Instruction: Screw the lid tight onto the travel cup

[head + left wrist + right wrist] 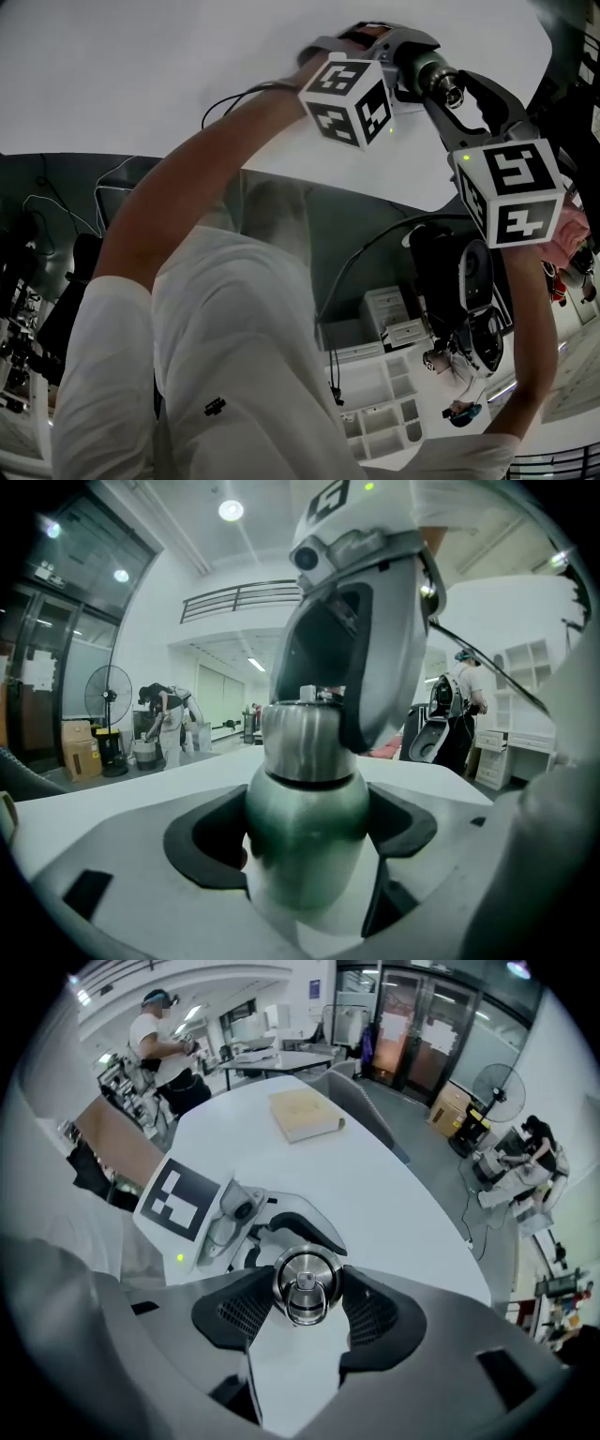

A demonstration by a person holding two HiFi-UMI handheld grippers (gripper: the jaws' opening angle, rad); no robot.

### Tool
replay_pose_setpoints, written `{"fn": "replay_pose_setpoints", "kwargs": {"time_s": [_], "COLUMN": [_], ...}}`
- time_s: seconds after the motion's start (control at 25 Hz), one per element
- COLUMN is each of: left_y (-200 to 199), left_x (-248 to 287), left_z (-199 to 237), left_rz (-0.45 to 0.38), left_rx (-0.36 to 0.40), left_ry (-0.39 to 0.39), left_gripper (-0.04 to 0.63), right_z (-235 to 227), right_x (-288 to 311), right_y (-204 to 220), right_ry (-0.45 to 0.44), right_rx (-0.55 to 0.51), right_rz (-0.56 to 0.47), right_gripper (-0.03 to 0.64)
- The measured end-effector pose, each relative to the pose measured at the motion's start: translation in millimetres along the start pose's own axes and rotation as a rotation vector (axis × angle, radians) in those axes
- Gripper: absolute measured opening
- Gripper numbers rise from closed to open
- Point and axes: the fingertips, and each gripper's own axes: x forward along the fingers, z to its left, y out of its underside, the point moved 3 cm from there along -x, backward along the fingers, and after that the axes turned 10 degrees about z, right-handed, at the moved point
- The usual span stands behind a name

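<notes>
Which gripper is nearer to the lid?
Right. The right gripper clamps the lid from above; the left gripper holds the cup just below it.

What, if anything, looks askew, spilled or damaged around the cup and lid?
Nothing stands out. The travel cup sits upright in the left gripper; the lid sits level on it, gripped from above by the right gripper. No spill or damage shows.
</notes>
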Motion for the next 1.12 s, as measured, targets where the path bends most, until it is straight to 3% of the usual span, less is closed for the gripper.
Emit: {"fn": "replay_pose_setpoints", "kwargs": {"time_s": [0.12,0.28,0.4,0.6,0.8,0.84,0.92,1.04,1.12], "left_y": [-3,-7,-9,-20,-66,-75,-90,-103,-106], "left_x": [3,2,-14,-60,-94,-101,-118,-147,-162], "left_z": [-1,-1,-2,-4,-15,-16,-16,-16,-17], "left_rz": [0.034,0.072,0.085,0.079,0.064,0.063,0.058,0.061,0.093], "left_rx": [0.003,-0.022,-0.001,-0.101,-0.151,-0.161,-0.171,-0.202,-0.26], "left_ry": [0.01,0.045,0.039,-0.037,-0.085,-0.1,-0.143,-0.222,-0.245], "left_gripper": [0.368,0.37,0.37,0.37,0.366,0.344,0.183,0.055,0.01], "right_z": [-3,-7,-6,1,5,6,10,19,24], "right_x": [2,-3,-16,-48,-89,-98,-114,-140,-156], "right_y": [0,-4,-7,4,48,53,58,60,62], "right_ry": [-0.004,0.049,0.046,-0.036,0.043,0.079,0.156,0.247,0.288], "right_rx": [0.066,0.05,0.104,0.448,0.587,0.585,0.568,0.545,0.549], "right_rz": [-0.056,-0.109,-0.171,-0.42,-0.564,-0.579,-0.607,-0.648,-0.678], "right_gripper": [0.242,0.261,0.265,0.265,0.265,0.264,0.237,0.159,0.104]}}
